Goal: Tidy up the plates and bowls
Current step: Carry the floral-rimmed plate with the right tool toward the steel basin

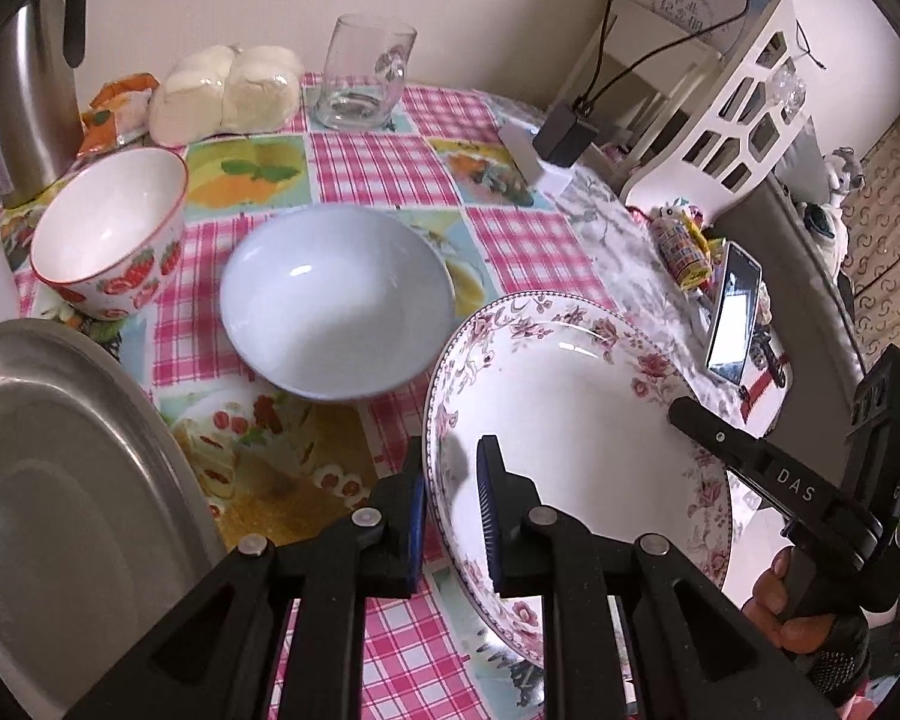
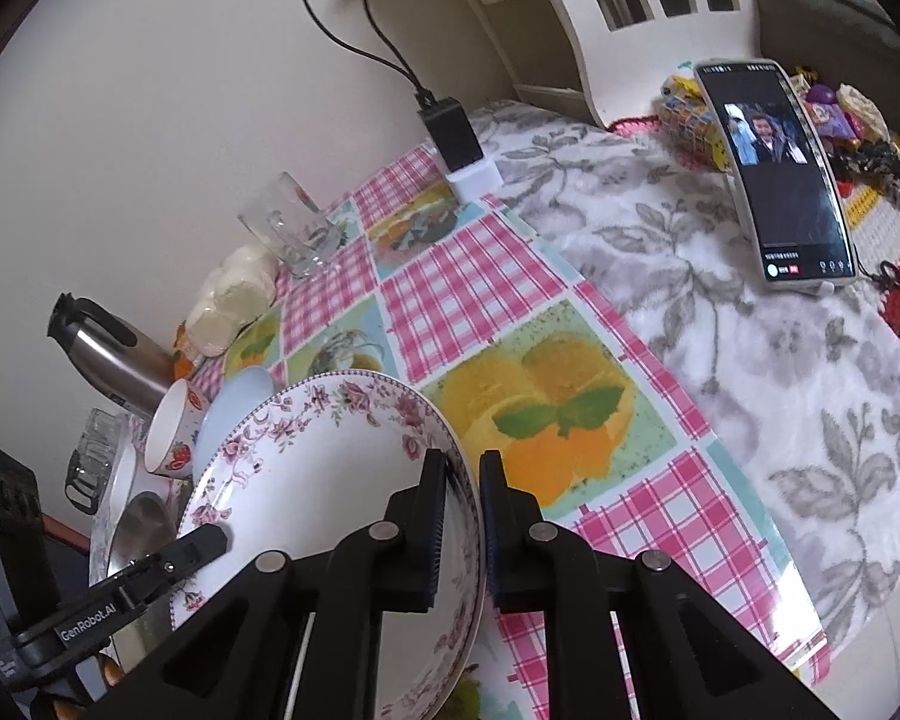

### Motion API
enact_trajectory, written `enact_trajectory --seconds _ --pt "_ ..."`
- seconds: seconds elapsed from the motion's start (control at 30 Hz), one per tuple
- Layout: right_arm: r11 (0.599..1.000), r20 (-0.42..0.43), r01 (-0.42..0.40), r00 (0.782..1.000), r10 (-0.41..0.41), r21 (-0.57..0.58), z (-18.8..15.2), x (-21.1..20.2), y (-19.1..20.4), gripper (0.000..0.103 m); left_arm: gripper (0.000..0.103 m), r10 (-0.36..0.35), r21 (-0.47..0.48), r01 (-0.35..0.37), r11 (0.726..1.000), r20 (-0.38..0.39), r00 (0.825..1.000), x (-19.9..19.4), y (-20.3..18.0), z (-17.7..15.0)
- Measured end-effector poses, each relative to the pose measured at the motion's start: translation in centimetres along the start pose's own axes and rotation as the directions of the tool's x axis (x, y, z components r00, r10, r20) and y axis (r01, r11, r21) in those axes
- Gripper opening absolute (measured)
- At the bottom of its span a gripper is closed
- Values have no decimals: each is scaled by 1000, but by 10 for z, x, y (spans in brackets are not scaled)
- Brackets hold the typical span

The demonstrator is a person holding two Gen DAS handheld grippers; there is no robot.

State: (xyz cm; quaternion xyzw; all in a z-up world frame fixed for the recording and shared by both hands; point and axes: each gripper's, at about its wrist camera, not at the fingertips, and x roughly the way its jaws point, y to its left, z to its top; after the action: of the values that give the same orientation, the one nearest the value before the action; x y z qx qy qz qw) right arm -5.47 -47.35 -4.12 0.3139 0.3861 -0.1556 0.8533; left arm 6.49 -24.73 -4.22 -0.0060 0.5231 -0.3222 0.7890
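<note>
Both grippers hold one floral-rimmed white plate, tilted above the checked tablecloth. My left gripper is shut on the plate's left rim, one pad inside and one outside. My right gripper is shut on the opposite rim of the floral plate; it also shows at the right of the left wrist view as the right gripper. A plain white bowl and a strawberry bowl stand behind on the table. A steel plate lies at the left.
A glass mug, wrapped buns and a steel thermos stand along the wall. A propped phone, a charger block, sweets and a white rack sit on the grey floral cloth.
</note>
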Motion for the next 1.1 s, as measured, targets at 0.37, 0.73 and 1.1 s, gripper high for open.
enact_trajectory --seconds 0.37,0.73,1.1 --pt "997 61 -32 997 36 -70 3 -15 32 12 16 -25 -36 28 999 77 997 -35 15 9" --pt "986 43 -61 997 69 -155 -5 -7 74 12 16 -11 -97 23 995 119 993 -62 50 11" --pt "976 24 -82 996 88 -200 -16 2 112 12 16 12 -137 8 990 141 990 -85 85 9"
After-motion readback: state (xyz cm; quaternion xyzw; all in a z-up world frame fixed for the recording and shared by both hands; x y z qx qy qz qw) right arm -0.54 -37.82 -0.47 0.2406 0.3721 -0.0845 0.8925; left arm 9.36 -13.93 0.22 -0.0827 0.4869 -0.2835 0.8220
